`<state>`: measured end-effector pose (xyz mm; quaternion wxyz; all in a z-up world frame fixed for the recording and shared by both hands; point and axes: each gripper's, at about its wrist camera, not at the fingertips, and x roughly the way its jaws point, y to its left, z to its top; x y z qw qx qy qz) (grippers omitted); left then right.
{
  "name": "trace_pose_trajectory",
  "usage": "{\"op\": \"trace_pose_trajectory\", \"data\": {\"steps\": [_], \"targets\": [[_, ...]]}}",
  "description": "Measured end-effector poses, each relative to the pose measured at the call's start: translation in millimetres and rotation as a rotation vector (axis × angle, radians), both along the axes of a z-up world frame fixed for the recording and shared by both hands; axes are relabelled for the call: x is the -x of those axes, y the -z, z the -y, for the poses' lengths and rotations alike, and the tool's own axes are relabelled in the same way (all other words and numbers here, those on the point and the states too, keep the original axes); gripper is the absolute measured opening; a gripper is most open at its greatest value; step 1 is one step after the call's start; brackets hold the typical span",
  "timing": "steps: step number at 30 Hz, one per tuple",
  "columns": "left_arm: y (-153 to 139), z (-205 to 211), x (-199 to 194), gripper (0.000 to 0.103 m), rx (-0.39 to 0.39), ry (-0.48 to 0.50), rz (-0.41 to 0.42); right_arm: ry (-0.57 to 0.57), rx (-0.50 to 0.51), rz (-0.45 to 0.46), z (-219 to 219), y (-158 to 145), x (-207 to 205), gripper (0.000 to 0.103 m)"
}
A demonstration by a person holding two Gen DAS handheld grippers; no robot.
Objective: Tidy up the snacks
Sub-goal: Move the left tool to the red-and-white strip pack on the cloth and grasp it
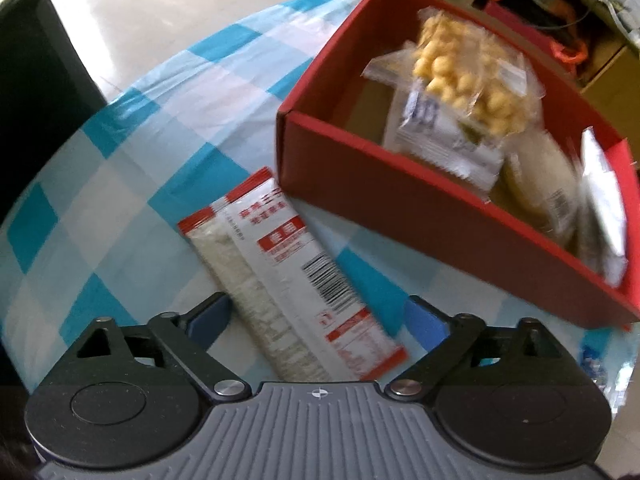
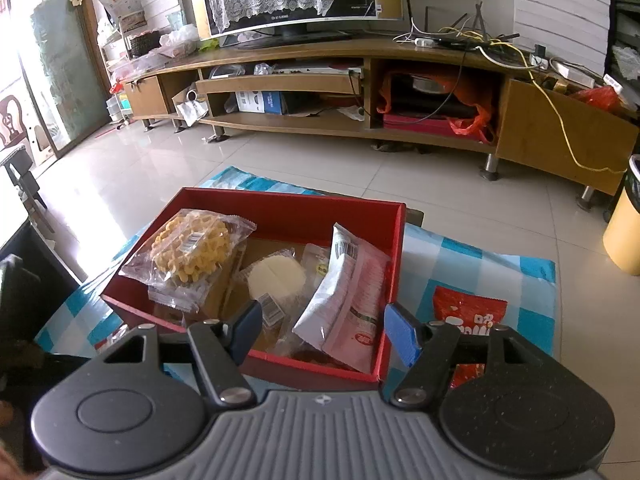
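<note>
Left wrist view says we're maybe two-thirds done: the red cardboard box (image 1: 360, 184) on the checked blue table (image 1: 100, 200) already holds a clear bag of yellow puffed rounds (image 1: 460, 80), a pale round cake in clear wrap (image 2: 276, 276) and a white-and-red pouch (image 2: 348, 300). Still out: the long white-and-red snack packet (image 1: 288, 280) and a red foil bag (image 2: 468, 312), at 3 o'clock of the box. Left gripper (image 1: 320, 320) jaws gape wide, empty, packet lying between them. Right gripper (image 2: 324, 332) is wide open too, holding nothing.
</note>
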<state>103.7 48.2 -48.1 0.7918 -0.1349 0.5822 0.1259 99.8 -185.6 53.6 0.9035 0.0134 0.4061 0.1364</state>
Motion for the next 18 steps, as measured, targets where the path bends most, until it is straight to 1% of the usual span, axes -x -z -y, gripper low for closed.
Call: {"op": "trace_pose_trajectory", "data": {"steps": [1,2,4,9,11,13,14,15,16,18], "targets": [[-1,1,2,0.091,-0.014,0.006,0.000,0.000,-0.001,0.000,1,0,0,0.067],[-2,3,3,0.087,-0.033,0.020,0.000,0.000,-0.001,0.000,1,0,0,0.067],[-3,3,8,0.086,-0.037,0.049,0.001,-0.005,-0.005,0.003,1,-1,1,0.067],[-4,-9,29,0.076,-0.068,0.109,-0.019,-0.033,-0.002,0.014,-3,-6,7,0.067],[-5,-14,37,0.075,-0.076,0.139,-0.034,-0.048,0.003,0.011,-7,-8,8,0.067],[-6,-22,45,0.077,-0.074,0.149,-0.042,-0.065,0.007,0.002,-11,-7,10,0.067],[-5,-27,48,0.079,-0.070,0.141,-0.046,-0.078,0.012,-0.004,-15,-5,12,0.067],[-4,-32,48,0.083,-0.062,0.128,-0.051,-0.093,0.018,-0.010,-18,-4,13,0.067],[-3,-36,48,0.085,-0.052,0.111,-0.053,-0.107,0.023,-0.017,-21,-2,15,0.068],[-5,-43,44,0.088,-0.035,0.079,-0.031,-0.134,0.031,-0.033,-28,2,18,0.068]]}}
